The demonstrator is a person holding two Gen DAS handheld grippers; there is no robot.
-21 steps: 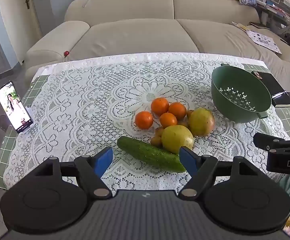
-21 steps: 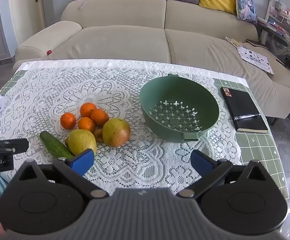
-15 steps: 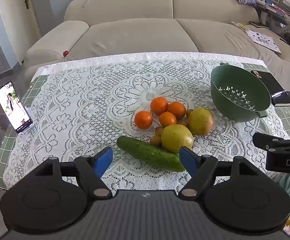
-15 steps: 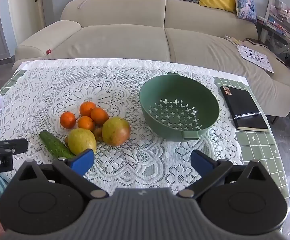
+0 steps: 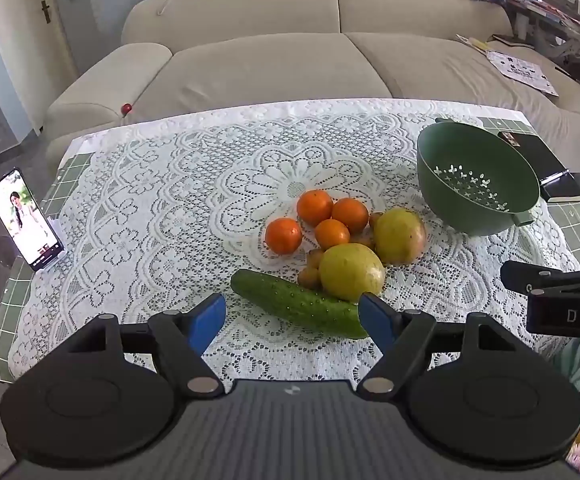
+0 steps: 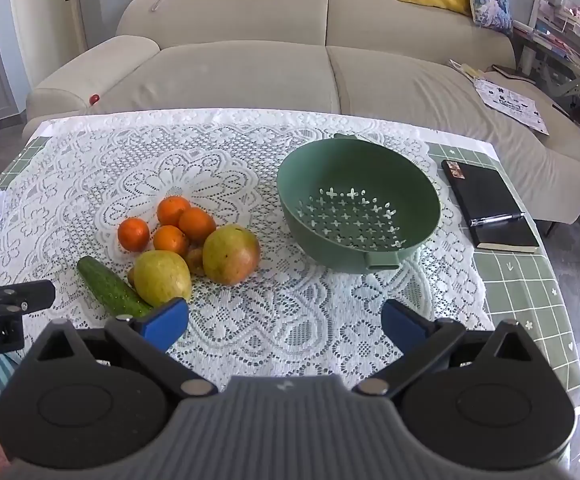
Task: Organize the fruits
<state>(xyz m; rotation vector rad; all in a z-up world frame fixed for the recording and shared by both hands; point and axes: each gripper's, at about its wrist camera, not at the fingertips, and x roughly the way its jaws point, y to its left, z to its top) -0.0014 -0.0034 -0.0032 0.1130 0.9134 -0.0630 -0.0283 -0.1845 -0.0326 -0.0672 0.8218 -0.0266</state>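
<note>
Nothing has gone into the round green plastic strainer bowl (image 6: 358, 210) yet; it sits empty on the white lace tablecloth (image 6: 90, 168), off to the right of the fruit pile. So the job looks like it is only at the start, and every piece is still left to move. The pile holds 4 small round orange tangerines (image 6: 174, 225) bunched close, 2 big yellow-green fruits like pears or mangoes, 1 nearer (image 6: 162, 277) and 1 with a red blush (image 6: 231, 255), and a few little brown fruits tucked between them. A long bumpy green cucumber (image 5: 298, 304) lies at the front, touching the nearer yellow fruit. The left tongs (image 5: 292, 316) hang over the near edge with the blue tips spread as wide as they go, holding nothing, the cucumber just past them. The right tongs (image 6: 284, 328) are spread wide too and hold nothing. Compared with a moment ago, almost nothing differs: no fruit has moved, and both tongs sit in nearly the same spot.
</note>
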